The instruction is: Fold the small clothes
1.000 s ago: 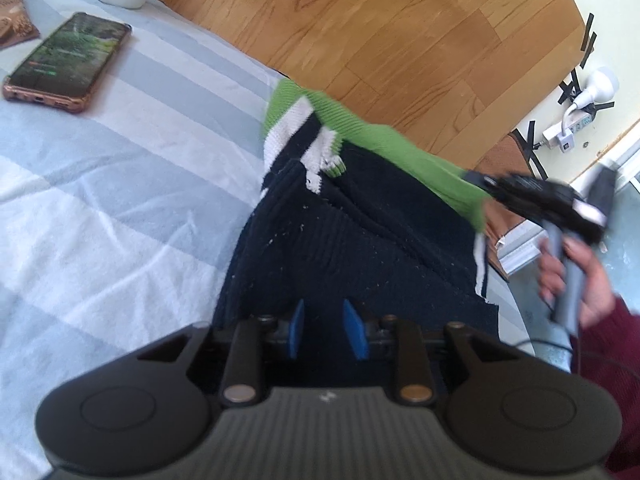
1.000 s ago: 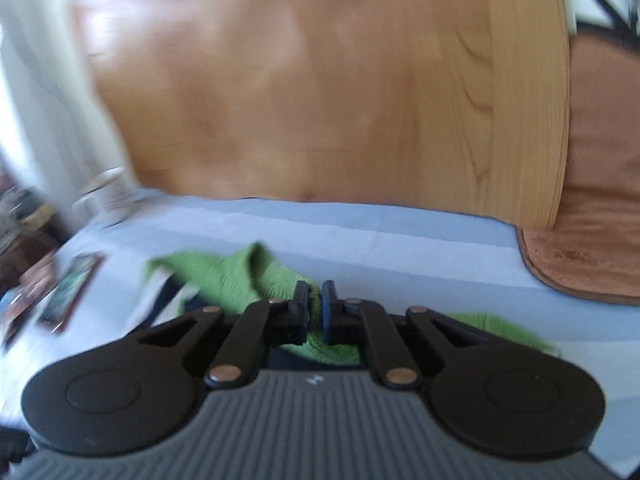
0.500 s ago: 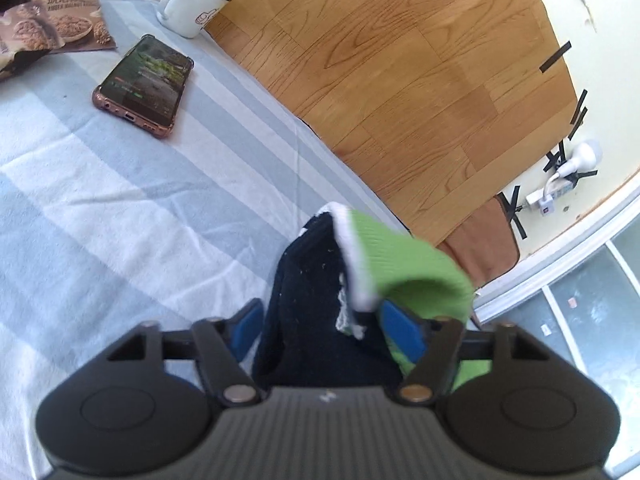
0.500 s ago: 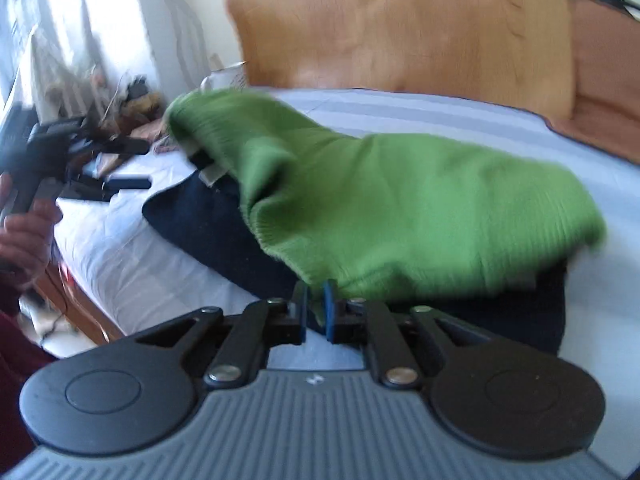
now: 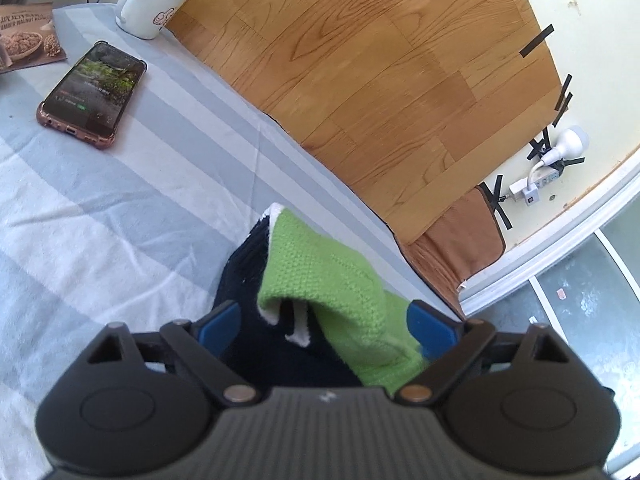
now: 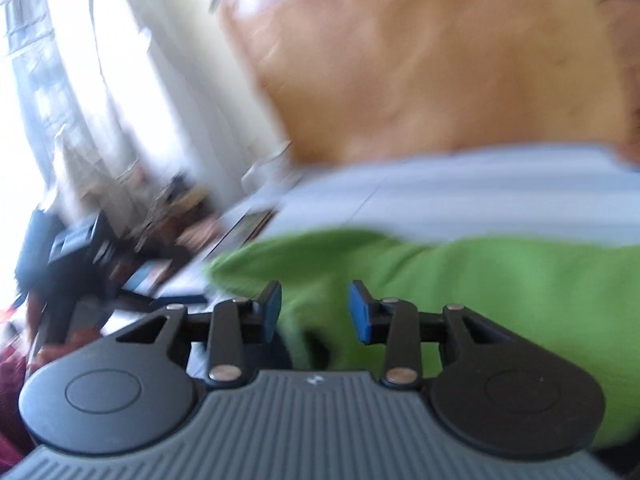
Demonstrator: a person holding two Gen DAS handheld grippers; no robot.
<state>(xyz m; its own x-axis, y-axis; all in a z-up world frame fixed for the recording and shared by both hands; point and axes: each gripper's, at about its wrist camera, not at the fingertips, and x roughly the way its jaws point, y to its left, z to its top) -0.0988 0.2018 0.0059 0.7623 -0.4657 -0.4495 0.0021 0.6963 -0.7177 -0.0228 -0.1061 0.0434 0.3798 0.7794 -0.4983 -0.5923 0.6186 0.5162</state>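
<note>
The green-and-navy sweater (image 5: 320,280) lies folded over beside the phone (image 5: 94,94); both grippers' fingers (image 5: 218,322) have just been opening, spread and releasing, so tidying remains.

Motion blur smeared the whole right wrist view, leaving the green knit garment (image 6: 460,280) without texture and the clutter by the bright window unreadable. The left gripper (image 6: 80,256), at that frame's left edge, was a dark smudge. In the left wrist view, the gripper body hid the garment's near end, and the snack packet (image 5: 24,40) was cut off by the edge.
</note>
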